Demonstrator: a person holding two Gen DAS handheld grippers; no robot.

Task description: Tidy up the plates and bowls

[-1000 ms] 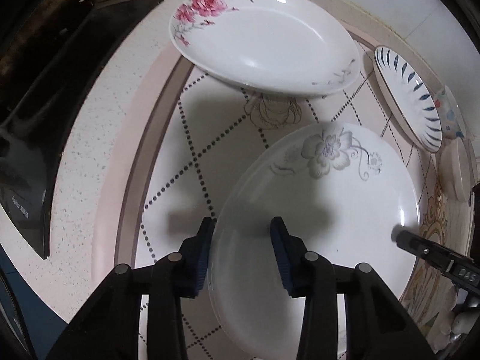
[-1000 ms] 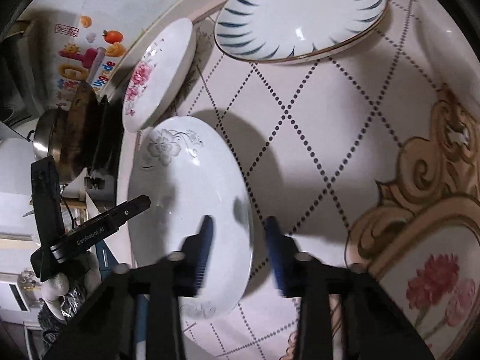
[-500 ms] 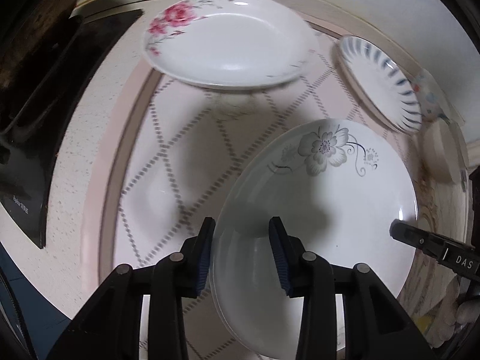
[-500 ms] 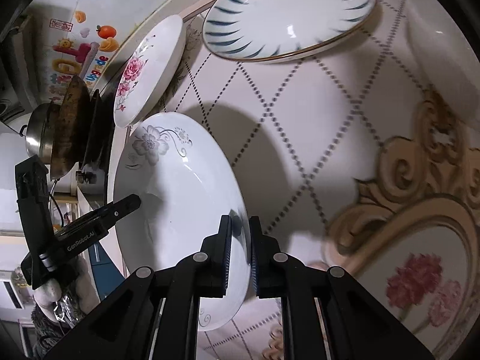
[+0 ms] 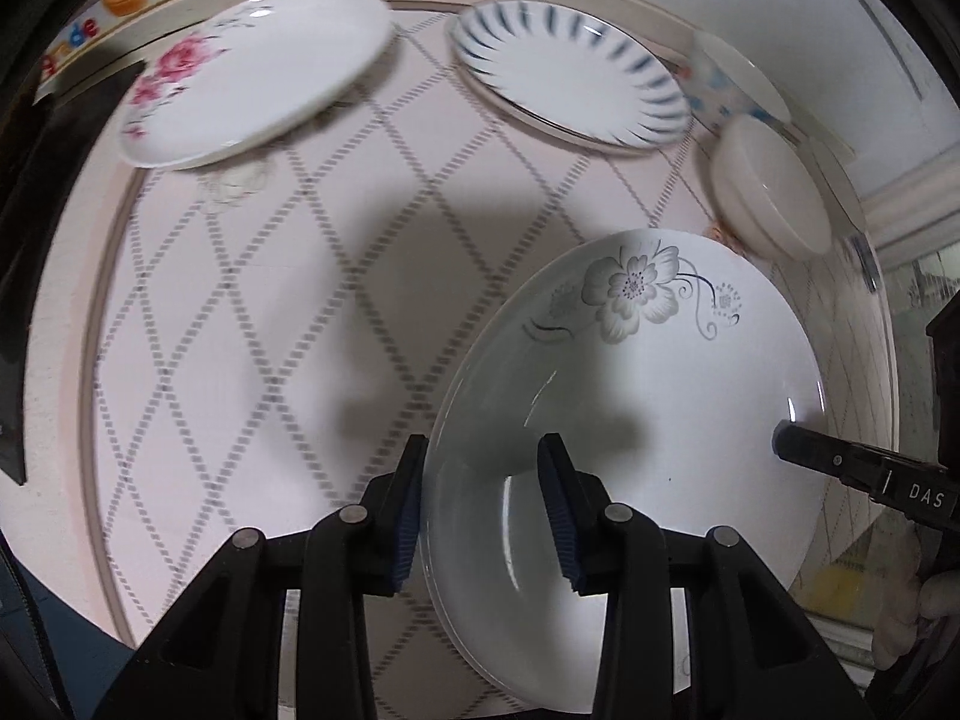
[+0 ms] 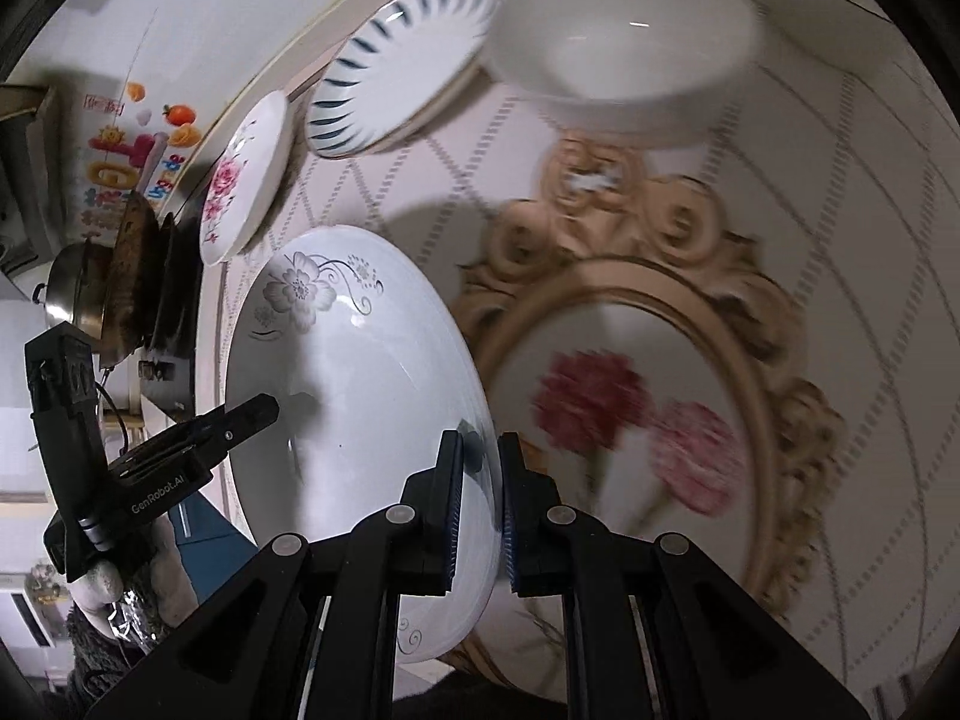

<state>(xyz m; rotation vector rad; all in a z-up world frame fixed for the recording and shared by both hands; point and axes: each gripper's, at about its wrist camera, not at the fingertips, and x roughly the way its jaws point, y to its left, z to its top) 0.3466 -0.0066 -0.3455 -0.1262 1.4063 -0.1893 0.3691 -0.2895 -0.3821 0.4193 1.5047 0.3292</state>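
Note:
A white plate with a grey flower [image 5: 648,396] [image 6: 348,372] hangs tilted a little above the table, carried from two sides. My left gripper [image 5: 486,510] is shut on its near rim, one pad outside and one inside the bowl of the plate. My right gripper [image 6: 480,504] is shut tight on the opposite rim; one of its fingers [image 5: 840,462] shows at the right of the left wrist view. At the back stand a pink-rose plate [image 5: 252,78], a blue-striped plate [image 5: 570,84], a plain white bowl [image 5: 768,180] and a dotted bowl [image 5: 714,90].
The table's pink cloth [image 5: 270,330] has a dotted diamond pattern and a gold oval ornament with red flowers [image 6: 630,420] below the right gripper. A black cooktop [image 5: 24,240] and a metal pot [image 6: 72,282] border the left edge. A wall runs behind the dishes.
The right gripper closed on the plate's rim. Both grippers then carried the grey-flower plate to the right, so the striped plate and the bowls came closer and the rose plate slid left.

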